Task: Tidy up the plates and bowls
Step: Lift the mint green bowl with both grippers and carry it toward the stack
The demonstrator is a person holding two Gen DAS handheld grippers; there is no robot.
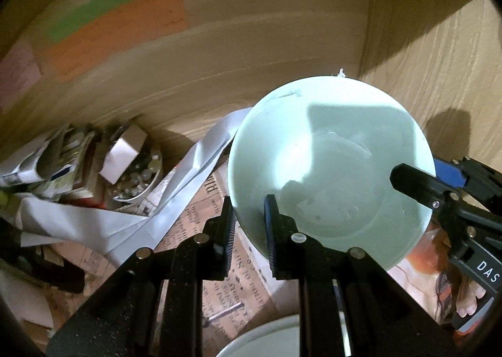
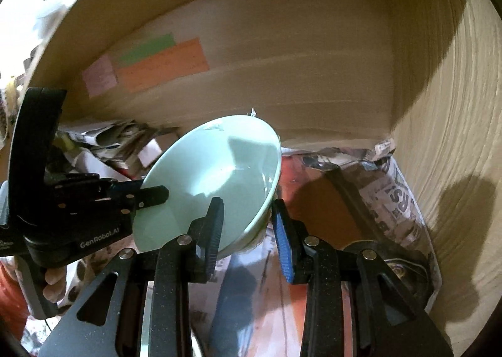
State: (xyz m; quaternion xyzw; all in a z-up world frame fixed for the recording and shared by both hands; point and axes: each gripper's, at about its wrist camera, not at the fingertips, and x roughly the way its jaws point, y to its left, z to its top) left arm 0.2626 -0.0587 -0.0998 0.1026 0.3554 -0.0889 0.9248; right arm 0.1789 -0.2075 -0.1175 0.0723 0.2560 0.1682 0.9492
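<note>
Wood-grain panels (image 2: 313, 81) wall us in on the back and right sides, with orange, green and pink paper notes (image 2: 163, 65) stuck to the back one. Below us newspaper (image 1: 219, 263) lines the floor of this cupboard, and crumpled white paper (image 1: 175, 187) and a small dish of clutter (image 1: 138, 181) lie at the left. We hold a pale green bowl (image 1: 332, 162) between us, tilted and raised above the newsprint near the back corner. Our left gripper (image 1: 251, 215) is clamped tight on the bowl's near rim, one finger inside and one outside. Our right gripper (image 2: 248, 225) grips the opposite rim, narrowly parted with the wall pinched between its pads. Another pale dish rim (image 1: 266, 341) shows at the bottom edge beneath the left gripper.
</note>
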